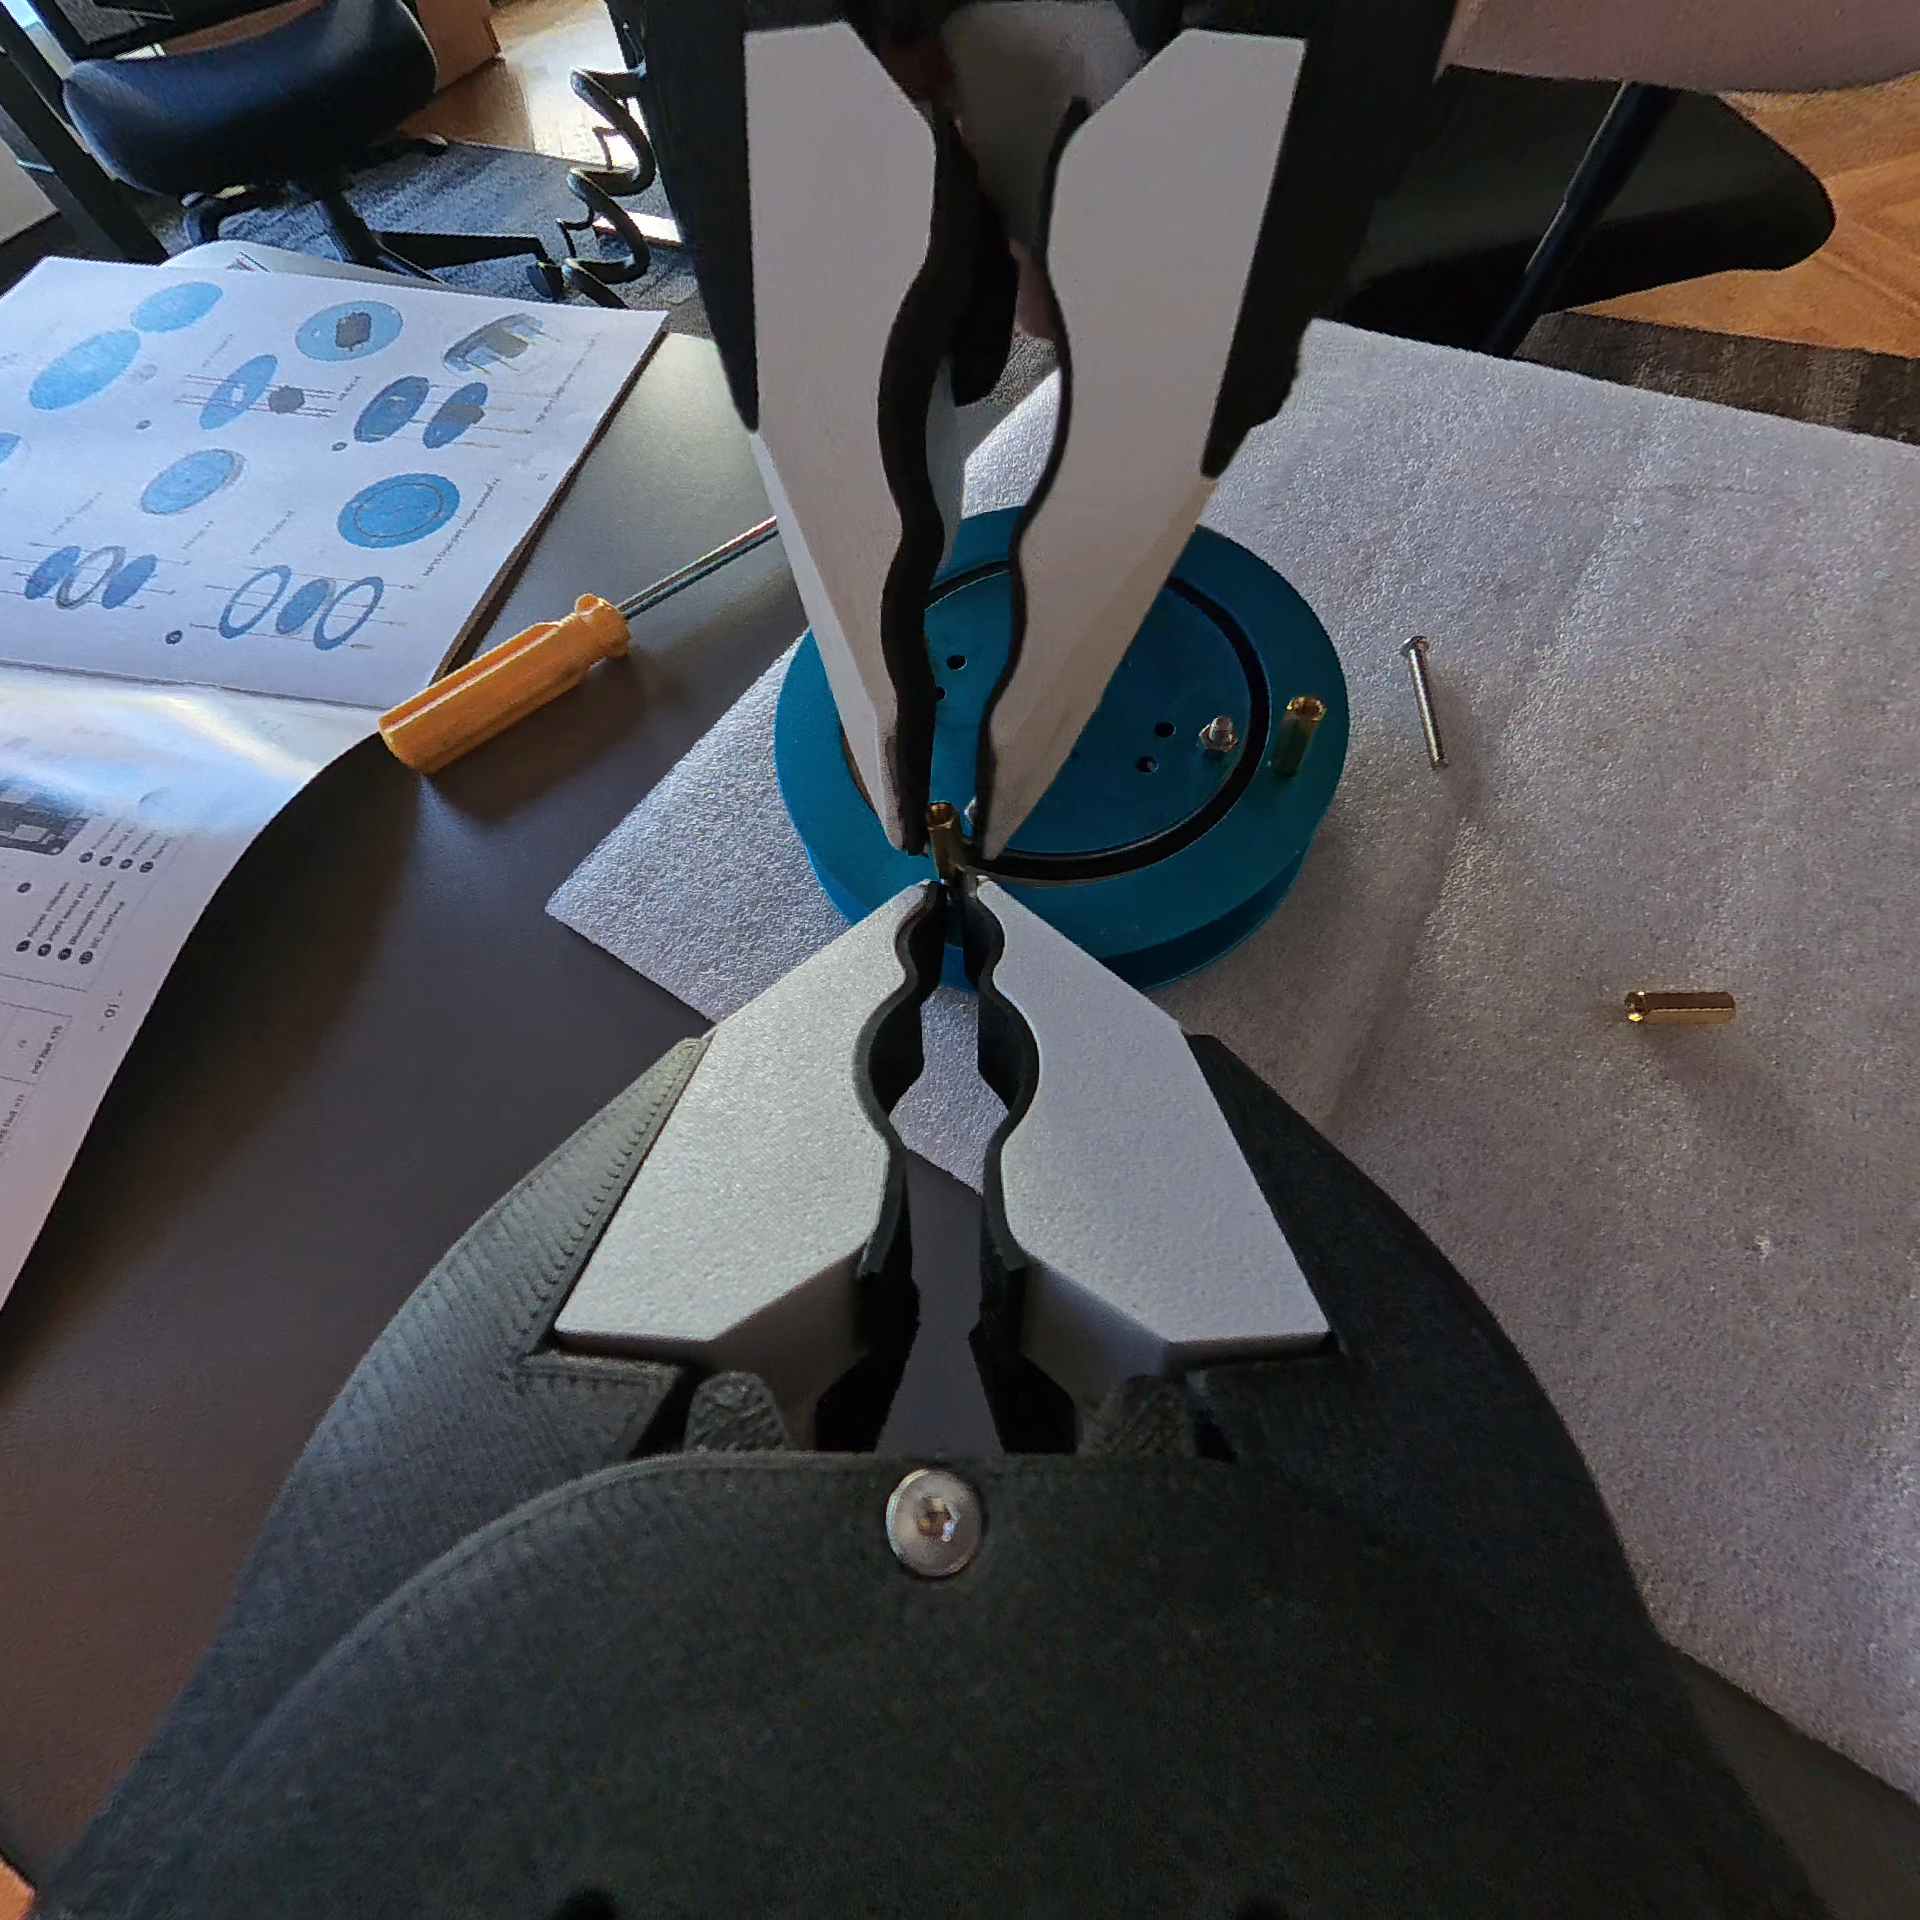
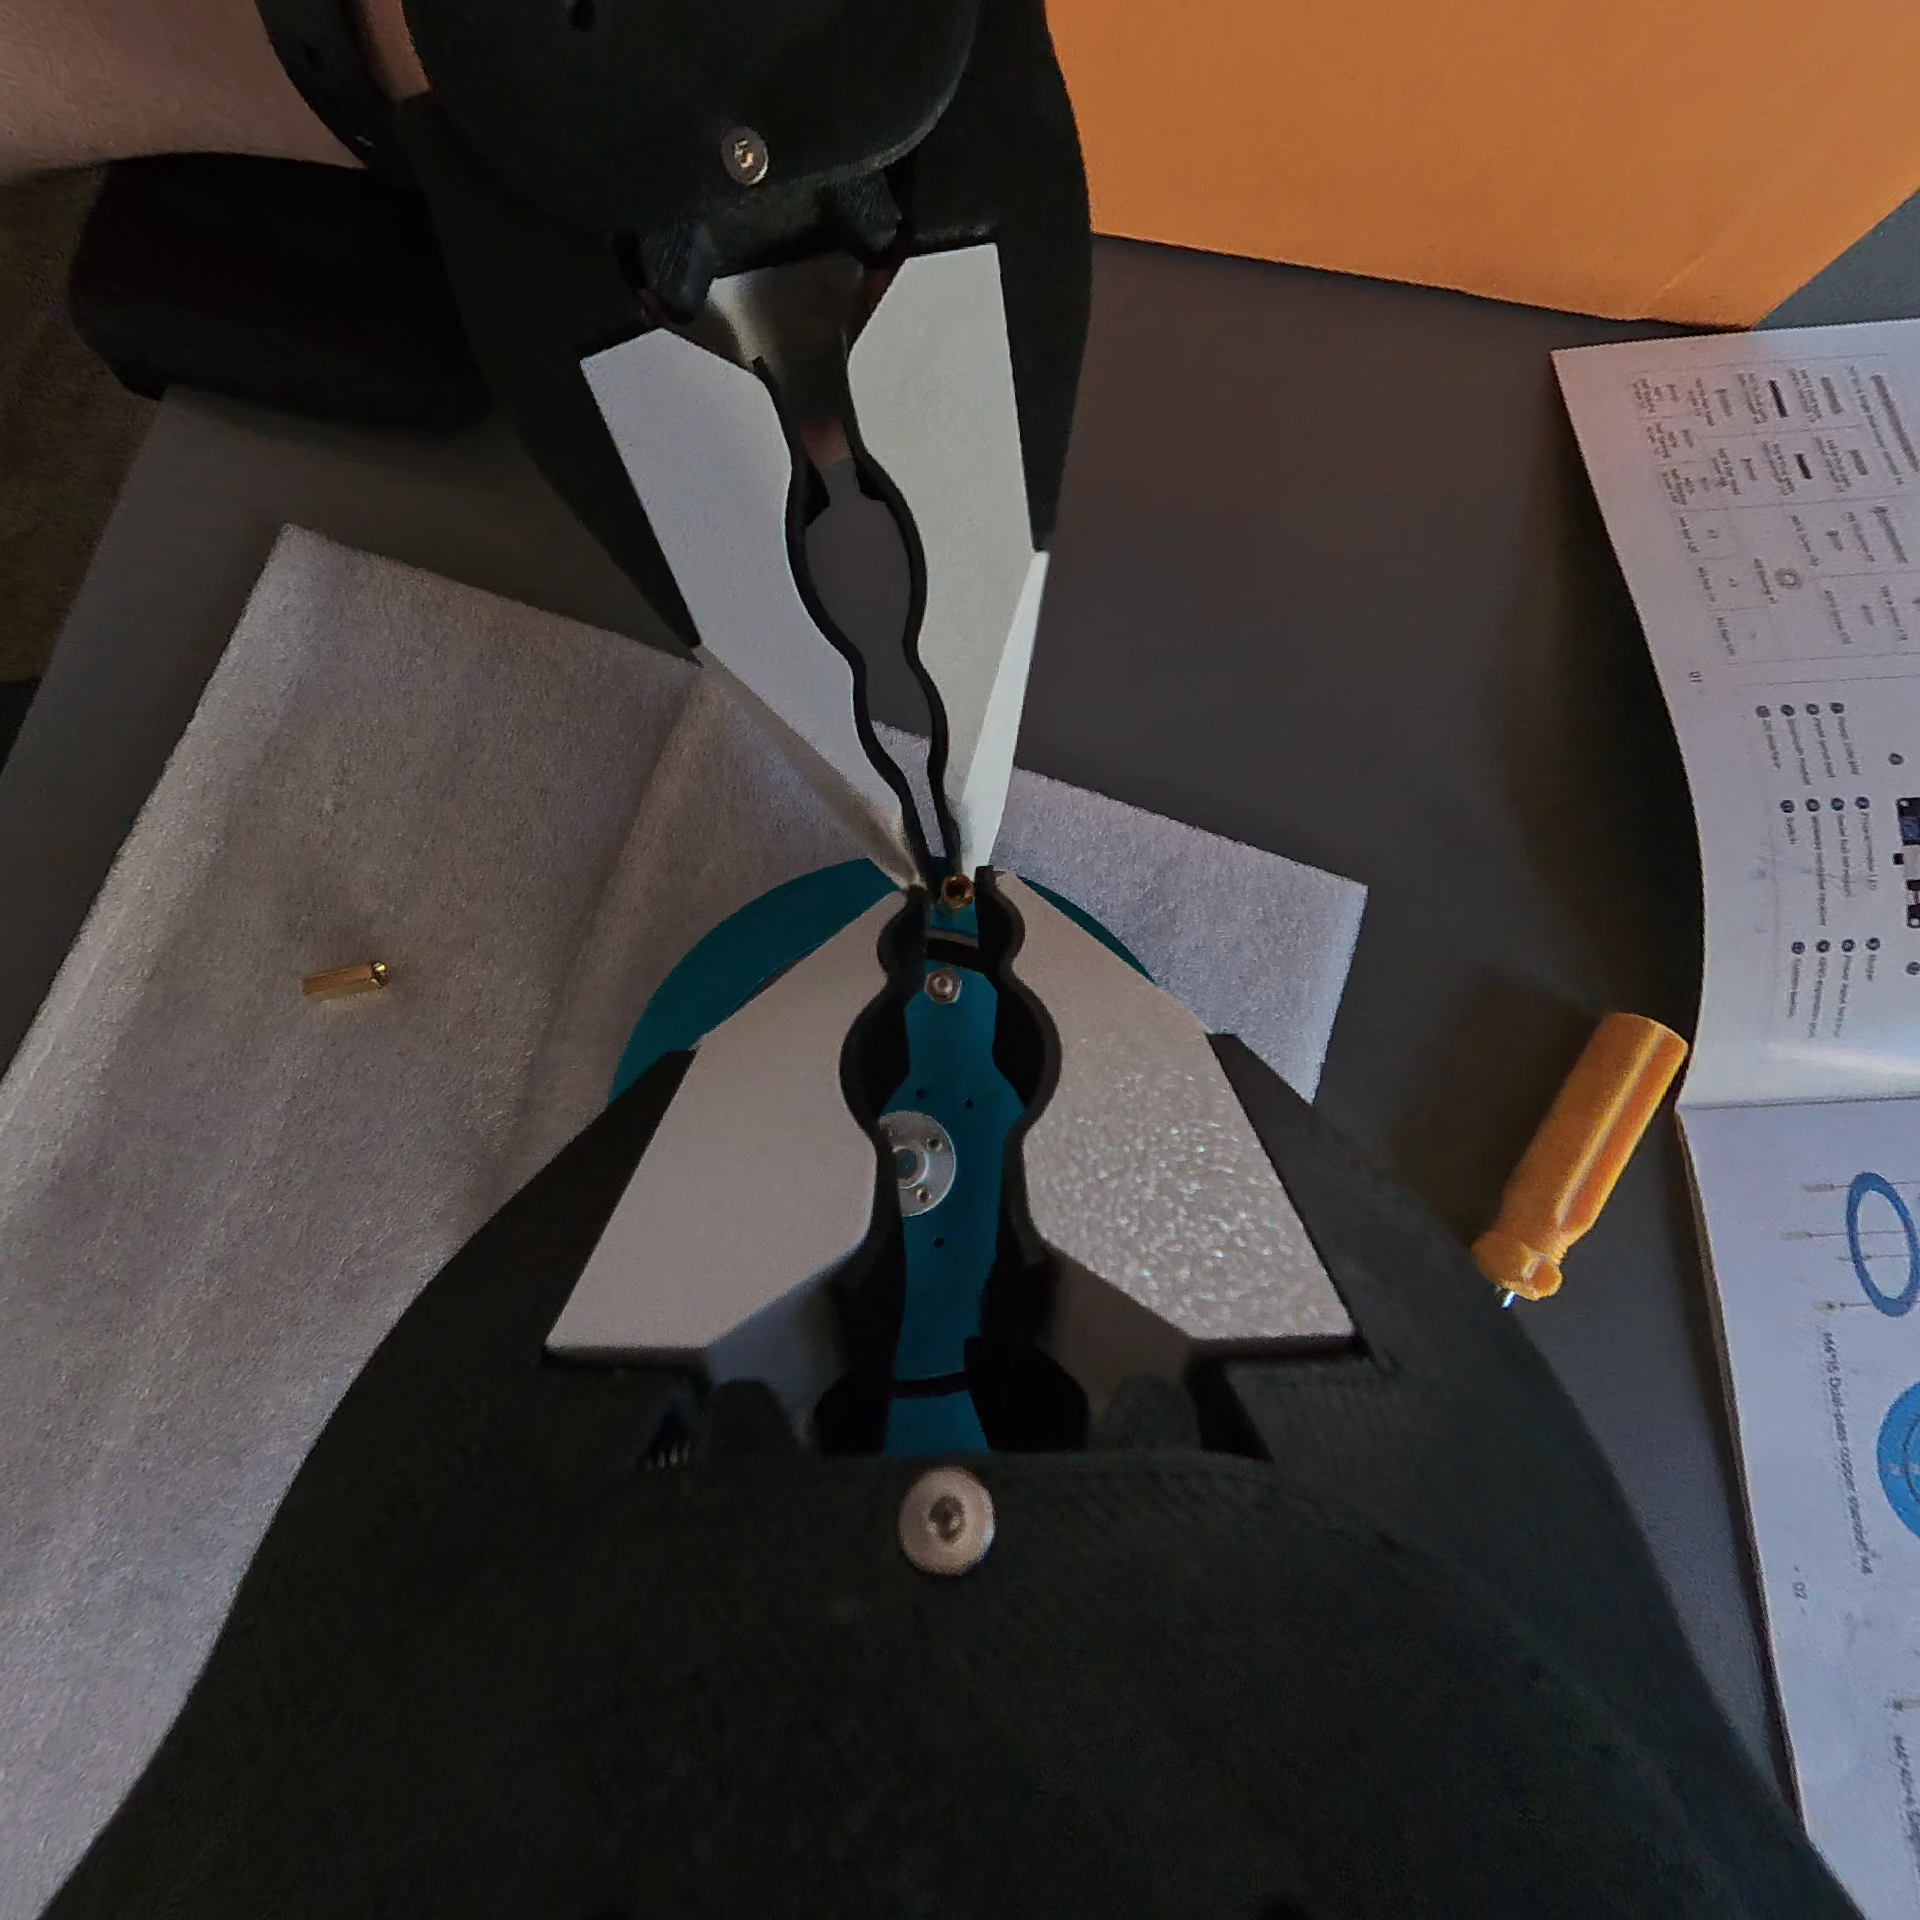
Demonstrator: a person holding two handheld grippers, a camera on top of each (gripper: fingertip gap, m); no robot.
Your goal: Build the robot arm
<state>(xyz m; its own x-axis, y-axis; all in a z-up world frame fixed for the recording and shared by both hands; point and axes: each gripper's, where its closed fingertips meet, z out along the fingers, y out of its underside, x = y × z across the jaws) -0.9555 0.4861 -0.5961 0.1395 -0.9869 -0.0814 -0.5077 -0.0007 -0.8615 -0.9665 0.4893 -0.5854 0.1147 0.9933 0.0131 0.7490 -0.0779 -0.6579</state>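
Observation:
A blue wheel [image 1: 1132,935] lies flat on a white foam sheet [image 1: 1558,831]. A brass standoff [image 1: 943,831] stands upright at its near rim. My left gripper [image 1: 951,891] is closed on the standoff's lower part. My right gripper [image 1: 945,847] comes down from above and is closed on its top. In the right wrist view, the right gripper [image 2: 956,906] and the left gripper [image 2: 943,871] meet tip to tip at the standoff [image 2: 954,891] over the wheel [image 2: 727,987]. A second standoff [image 1: 1299,732] stands on the far rim.
A loose brass standoff [image 1: 1678,1006] and a silver screw [image 1: 1423,701] lie on the foam to the right. An orange-handled screwdriver [image 1: 509,681] and an open manual [image 1: 260,436] lie to the left on the dark table. An office chair [image 1: 239,104] stands beyond. Less than 4 cm separates the two grippers' tips.

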